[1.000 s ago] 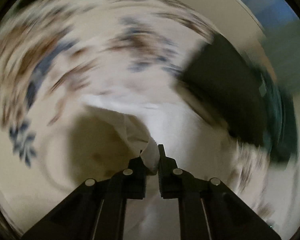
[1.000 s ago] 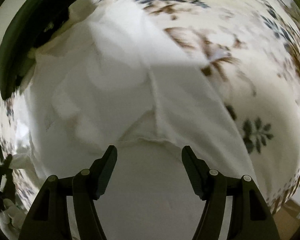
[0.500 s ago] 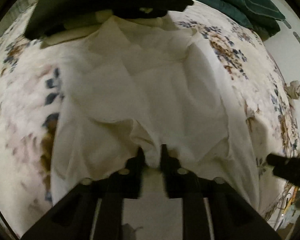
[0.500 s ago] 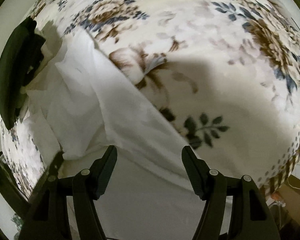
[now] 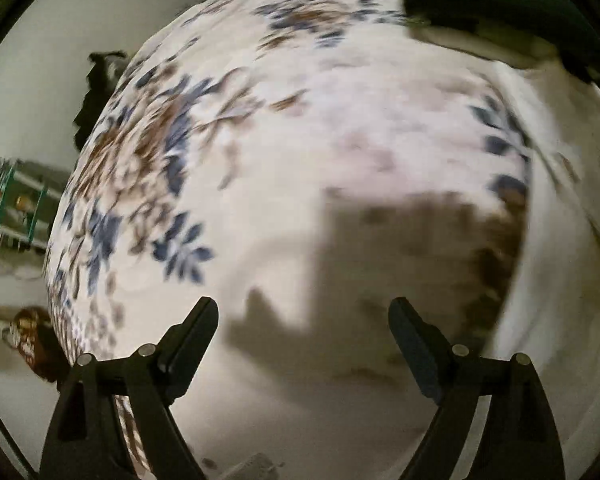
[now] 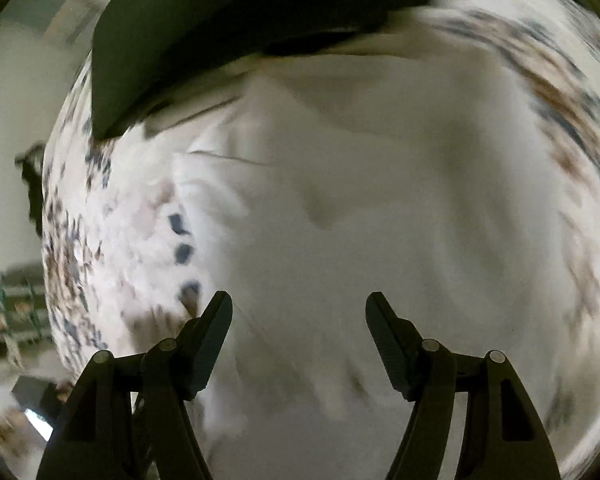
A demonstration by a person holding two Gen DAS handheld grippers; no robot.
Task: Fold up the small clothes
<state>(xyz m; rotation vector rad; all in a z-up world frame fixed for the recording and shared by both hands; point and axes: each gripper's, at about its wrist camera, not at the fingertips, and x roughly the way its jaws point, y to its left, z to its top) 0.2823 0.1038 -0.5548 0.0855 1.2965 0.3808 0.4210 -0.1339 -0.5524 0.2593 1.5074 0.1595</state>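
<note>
Released since the earlier frames, the white thin-fabric garment [image 6: 380, 208] no longer sits between the left gripper [image 5: 304, 320] fingers; it lies flat on the cream floral-print bedspread [image 5: 228, 128], at 3 o'clock in the left wrist view. Left jaws are opening, nothing between them. The dark green folded cloth [image 6: 228, 20] sits at 12 o'clock. The right gripper [image 6: 299, 314], fingers spread and empty, hangs directly over the garment and is nearer; garment long axis runs roughly 12 to 6 o'clock.

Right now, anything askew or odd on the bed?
The white garment lies rumpled rather than flat on the floral bedspread, with creases and one edge tucked under the dark folded clothes. Both tools hold nothing. The frames are blurred; no damage visible.
</note>
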